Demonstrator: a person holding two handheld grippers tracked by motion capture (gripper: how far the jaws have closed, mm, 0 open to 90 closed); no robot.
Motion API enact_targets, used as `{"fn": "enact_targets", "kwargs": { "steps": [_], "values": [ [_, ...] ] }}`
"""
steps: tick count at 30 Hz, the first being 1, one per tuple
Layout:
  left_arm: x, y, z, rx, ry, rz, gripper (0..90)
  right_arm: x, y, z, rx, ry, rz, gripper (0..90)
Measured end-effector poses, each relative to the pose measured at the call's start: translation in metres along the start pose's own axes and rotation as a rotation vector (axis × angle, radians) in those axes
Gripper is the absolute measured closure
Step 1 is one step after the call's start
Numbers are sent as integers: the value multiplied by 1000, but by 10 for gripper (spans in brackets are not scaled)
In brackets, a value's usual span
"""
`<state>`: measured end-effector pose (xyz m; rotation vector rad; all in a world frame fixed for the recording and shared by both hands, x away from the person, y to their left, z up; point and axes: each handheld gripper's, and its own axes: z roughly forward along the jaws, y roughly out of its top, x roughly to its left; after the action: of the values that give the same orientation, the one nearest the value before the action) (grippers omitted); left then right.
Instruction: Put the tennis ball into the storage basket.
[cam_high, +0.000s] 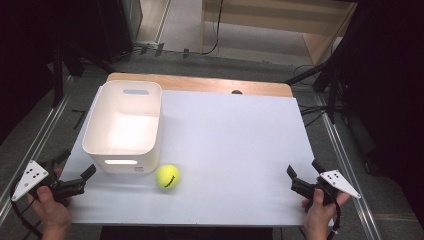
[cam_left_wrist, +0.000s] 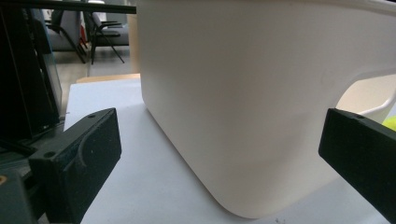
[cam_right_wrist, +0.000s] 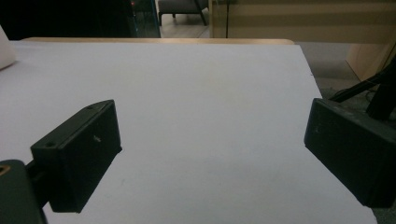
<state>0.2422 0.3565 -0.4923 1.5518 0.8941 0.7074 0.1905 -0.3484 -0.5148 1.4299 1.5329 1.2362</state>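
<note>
From the high view the whole layout can be read: a white rectangular plastic bin (cam_high: 123, 127) with slot handles sits left of centre on the pale sheet-covered table (cam_high: 235, 145), and a yellow-green felt tennis ball (cam_high: 167, 176) with a dark curved marking lies just beside the bin's near right corner, at lower centre of the frame. The left gripper (cam_high: 75, 184) is at the lower left edge, the right gripper (cam_high: 304, 181) at the lower right, well apart from the ball. The left gripper view adds a close look at the bin's smooth wall (cam_left_wrist: 243, 112) and handle cut-out, with a sliver of the ball (cam_left_wrist: 390, 122) at the right edge. The right gripper (cam_right_wrist: 212, 154) looks over bare table. Both pairs of jaws stand wide apart, holding nothing. No writing is legible.
</note>
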Motion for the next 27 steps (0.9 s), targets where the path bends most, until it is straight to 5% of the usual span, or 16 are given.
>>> {"fn": "enact_targets", "kwargs": {
  "steps": [12, 27],
  "values": [
    [-2, -1, -1, -11, -12, 10, 0, 8, 4, 0, 9, 38, -17, 28],
    [-1, -1, -2, -16, -33, 10, 0, 47, 22, 11, 54, 183, -99, 29]
  ]
}}
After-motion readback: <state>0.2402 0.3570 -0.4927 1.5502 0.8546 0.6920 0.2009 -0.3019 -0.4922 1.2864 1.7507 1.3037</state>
